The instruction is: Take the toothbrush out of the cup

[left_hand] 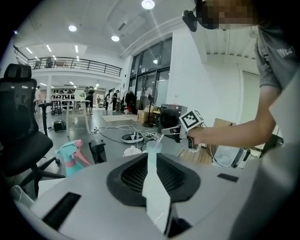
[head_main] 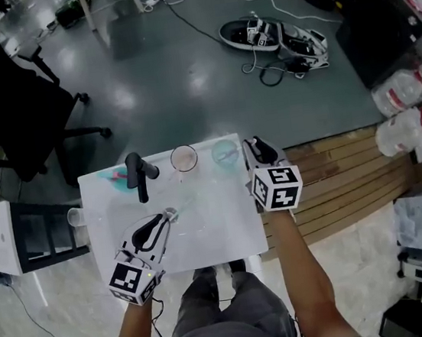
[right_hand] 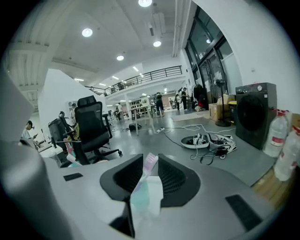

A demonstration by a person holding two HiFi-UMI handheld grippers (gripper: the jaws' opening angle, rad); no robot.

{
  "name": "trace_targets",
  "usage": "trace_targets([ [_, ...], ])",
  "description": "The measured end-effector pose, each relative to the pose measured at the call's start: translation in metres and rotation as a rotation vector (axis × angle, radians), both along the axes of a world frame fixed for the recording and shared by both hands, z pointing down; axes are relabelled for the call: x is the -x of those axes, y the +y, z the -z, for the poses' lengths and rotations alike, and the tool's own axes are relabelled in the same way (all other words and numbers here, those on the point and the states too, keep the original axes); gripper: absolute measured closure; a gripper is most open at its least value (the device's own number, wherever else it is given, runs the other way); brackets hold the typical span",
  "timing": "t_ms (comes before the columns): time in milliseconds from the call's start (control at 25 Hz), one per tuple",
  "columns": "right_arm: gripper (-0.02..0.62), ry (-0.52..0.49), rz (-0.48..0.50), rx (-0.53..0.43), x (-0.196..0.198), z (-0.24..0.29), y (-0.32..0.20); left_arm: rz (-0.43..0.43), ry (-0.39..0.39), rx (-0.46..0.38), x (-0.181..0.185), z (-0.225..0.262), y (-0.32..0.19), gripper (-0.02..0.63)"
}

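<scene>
Here, the right tool (head_main: 259, 152) is opening around the light, slippery toothbrush (right_hand: 150, 163) standing in the cup (head_main: 225, 152); pinching its stiff neck seems best.

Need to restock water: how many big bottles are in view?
2. One water bottle stands at the head view's right edge, the second water bottle just beside it. Others may be hidden.
</scene>
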State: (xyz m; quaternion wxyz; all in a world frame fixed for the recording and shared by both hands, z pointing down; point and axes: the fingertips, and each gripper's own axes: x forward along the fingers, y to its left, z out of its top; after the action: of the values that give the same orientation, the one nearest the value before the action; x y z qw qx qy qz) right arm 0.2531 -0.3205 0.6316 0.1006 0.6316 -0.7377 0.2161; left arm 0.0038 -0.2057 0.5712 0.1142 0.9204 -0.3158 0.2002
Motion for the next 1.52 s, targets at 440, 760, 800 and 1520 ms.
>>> trace_targets([
  [440,0.526,-0.008,-0.006,-0.109,0.013,0.034,0.007,0.004,0.005,-0.004,0.010,0.001,-0.004,0.552],
  [760,0.525,-0.020,0.015,-0.204,0.022,0.079,0.020,0.024,0.015,-0.017,0.014,0.011,0.001,0.552],
  [800,0.526,-0.020,0.019,-0.214,0.023,0.086,0.022,0.027,0.017,-0.019,0.014,0.012,0.001,0.552],
  [1520,0.522,-0.007,0.207,-0.200,0.086,0.116,0.046,0.161,0.061,-0.063,0.051,0.035,0.008,0.552],
])
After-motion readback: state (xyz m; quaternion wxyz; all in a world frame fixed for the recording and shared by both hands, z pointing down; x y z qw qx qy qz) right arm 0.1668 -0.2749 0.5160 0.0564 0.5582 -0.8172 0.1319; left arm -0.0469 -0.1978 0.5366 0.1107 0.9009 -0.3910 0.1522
